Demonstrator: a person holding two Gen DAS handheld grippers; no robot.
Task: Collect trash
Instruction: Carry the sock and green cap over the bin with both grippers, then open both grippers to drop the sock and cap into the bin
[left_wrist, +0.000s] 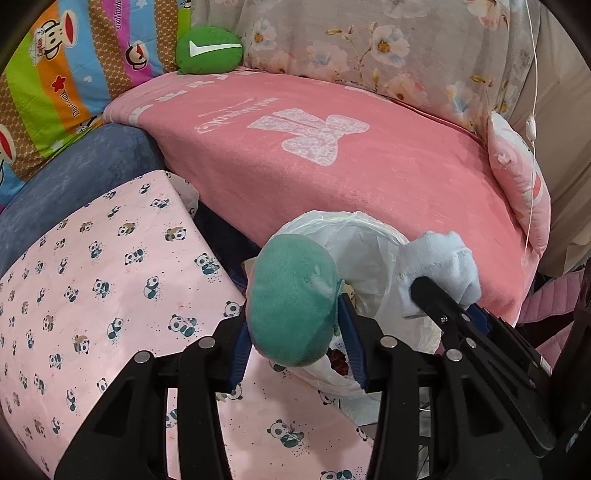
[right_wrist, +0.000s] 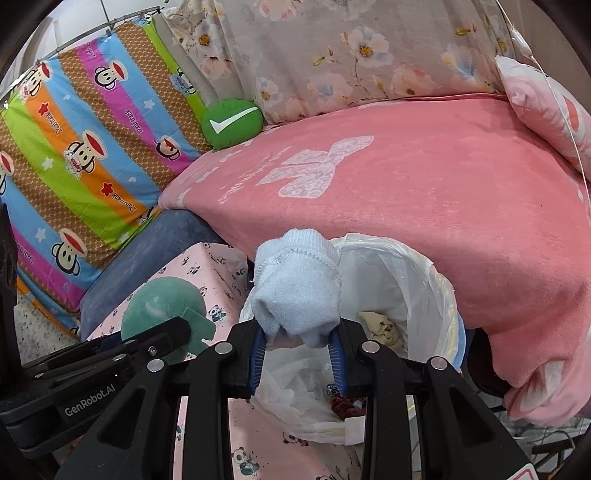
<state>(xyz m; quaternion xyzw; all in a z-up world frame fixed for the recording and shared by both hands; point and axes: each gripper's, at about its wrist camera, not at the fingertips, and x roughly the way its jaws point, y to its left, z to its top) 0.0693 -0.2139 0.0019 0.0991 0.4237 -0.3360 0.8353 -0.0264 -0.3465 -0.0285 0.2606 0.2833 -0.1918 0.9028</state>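
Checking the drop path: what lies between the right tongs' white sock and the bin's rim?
Nothing. In the right wrist view the white sock, clamped in the right tongs, hangs directly over the lined bin; only open air separates them.

Green plush (left_wrist: 293, 302), pale-blue sock (right_wrist: 295, 284) above bin (right_wrist: 441, 291)

Both wrist views look steeply down, close — sharing the lined bin (right_wrist: 424, 295) and pink blanket (left_wrist: 332, 177).

A teal-green plush (left_wrist: 293, 301) and a pale blue sock (right_wrist: 297, 286) show at centre frame. The bin liner (right_wrist: 413, 280) is white. Lower left lies pink panda-print fabric (left_wrist: 92, 280); the blanket (left_wrist: 332, 177) is coral pink, and the upper-left quilt (right_wrist: 85, 147) has rainbow stripes.
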